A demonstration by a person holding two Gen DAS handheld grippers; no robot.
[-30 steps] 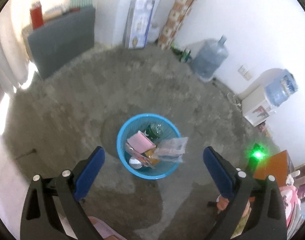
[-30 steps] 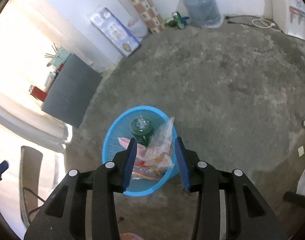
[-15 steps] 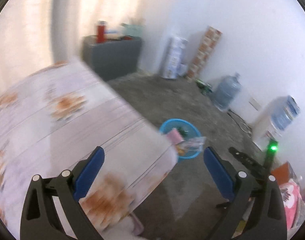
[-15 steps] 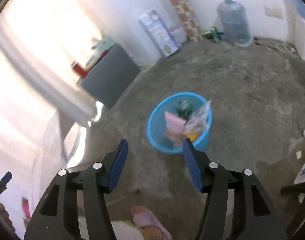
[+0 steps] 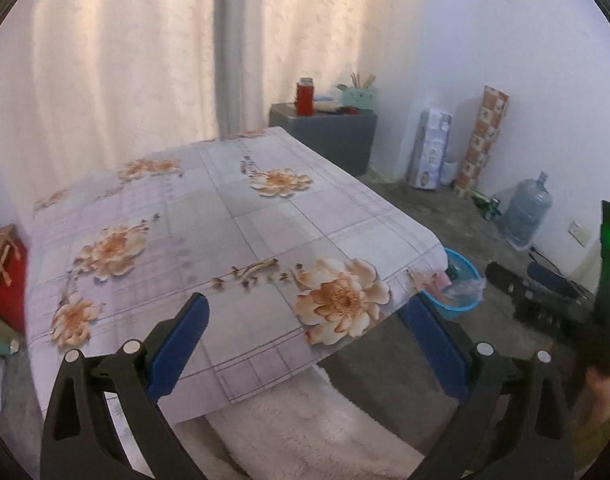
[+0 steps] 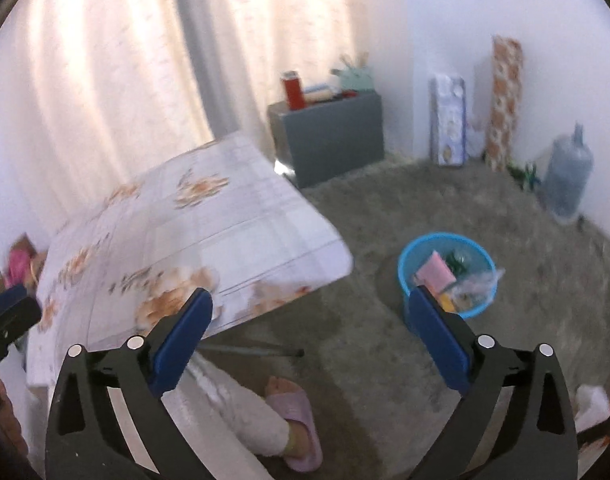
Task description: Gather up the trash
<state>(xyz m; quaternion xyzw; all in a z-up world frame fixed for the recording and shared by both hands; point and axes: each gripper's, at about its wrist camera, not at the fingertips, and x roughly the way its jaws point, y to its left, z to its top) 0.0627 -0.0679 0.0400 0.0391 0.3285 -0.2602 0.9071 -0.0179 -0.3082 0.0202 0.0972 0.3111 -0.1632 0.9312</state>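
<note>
A blue basket (image 6: 403,268) stands on the concrete floor right of the table, holding a pink packet (image 6: 435,270), a clear plastic bag (image 6: 475,284) and a green bottle (image 6: 457,258). In the left wrist view the basket (image 5: 459,310) peeks out past the table corner. My right gripper (image 6: 309,320) hangs above the floor on the near side of the basket; its jaws are opening wide with nothing between them. My left gripper (image 5: 305,320) is open and empty over the near edge of the floral-cloth table (image 5: 225,220).
The table (image 6: 225,220) fills the left half of both views. A person's leg in white fleece and a pink slipper (image 6: 301,420) rest below it. A grey cabinet (image 5: 329,136), tall boxes and a water bottle (image 5: 525,212) line the far wall. Curtains hang behind.
Both grippers pulled back and up from over the basket and swung toward the table. The right jaws widened from around the clear bag, which now lies in the basket.
</note>
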